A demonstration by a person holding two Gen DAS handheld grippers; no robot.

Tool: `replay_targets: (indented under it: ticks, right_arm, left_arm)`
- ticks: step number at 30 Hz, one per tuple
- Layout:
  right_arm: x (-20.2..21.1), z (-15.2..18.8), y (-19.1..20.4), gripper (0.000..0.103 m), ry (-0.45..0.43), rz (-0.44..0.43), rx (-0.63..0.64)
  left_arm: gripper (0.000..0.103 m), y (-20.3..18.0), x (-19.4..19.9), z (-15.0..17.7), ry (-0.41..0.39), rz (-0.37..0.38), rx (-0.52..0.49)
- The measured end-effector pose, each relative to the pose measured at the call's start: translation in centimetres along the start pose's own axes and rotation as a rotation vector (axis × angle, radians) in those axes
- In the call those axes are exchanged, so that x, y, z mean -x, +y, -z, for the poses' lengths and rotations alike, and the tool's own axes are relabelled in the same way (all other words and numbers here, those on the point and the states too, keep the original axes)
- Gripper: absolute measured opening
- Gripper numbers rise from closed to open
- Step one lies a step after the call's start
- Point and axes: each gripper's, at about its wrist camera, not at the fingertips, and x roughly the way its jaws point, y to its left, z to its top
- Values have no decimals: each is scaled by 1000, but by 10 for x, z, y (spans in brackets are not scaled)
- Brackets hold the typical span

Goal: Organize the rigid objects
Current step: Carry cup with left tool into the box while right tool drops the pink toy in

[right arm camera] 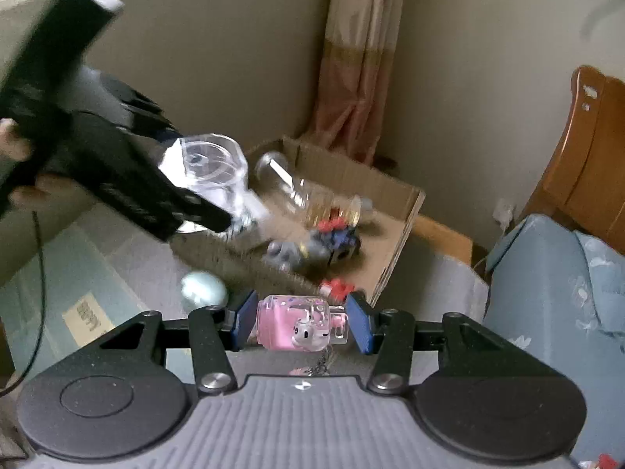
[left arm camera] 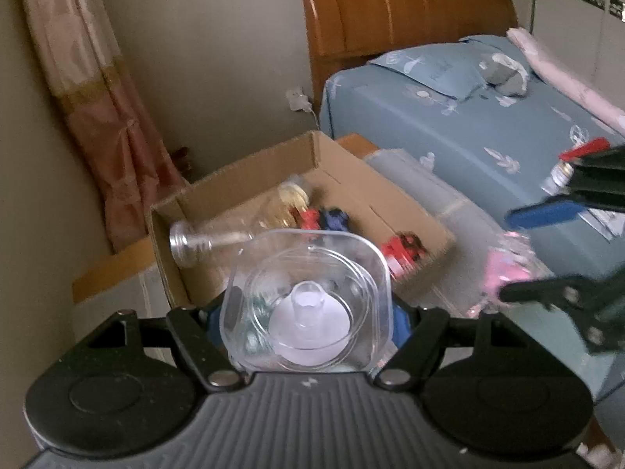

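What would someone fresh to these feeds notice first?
Likely the clear square plastic container with a white nipple-shaped piece inside, clamped in the left claw in front of the open brown cardboard box. Next, the small pink transparent bottle charm pinched sideways in the right claw. In the box lie a clear glass bottle and red-and-blue toys.

No text or label here is sharp enough to read.

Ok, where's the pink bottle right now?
In the right wrist view, the pink bottle lies sideways, clamped in the right tool, just short of the cardboard box.
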Motion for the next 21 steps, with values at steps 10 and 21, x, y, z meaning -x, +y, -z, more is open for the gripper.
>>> replay_targets:
  ticks: [10, 21]
  right_arm:
    - [-7, -41, -16, 55, -43, 16, 16]
    - [-37, -73, -16, 55, -21, 6, 15]
  left_arm:
    - [75, 50, -58, -25, 70, -106, 86]
    - [94, 79, -67, -9, 51, -108, 179]
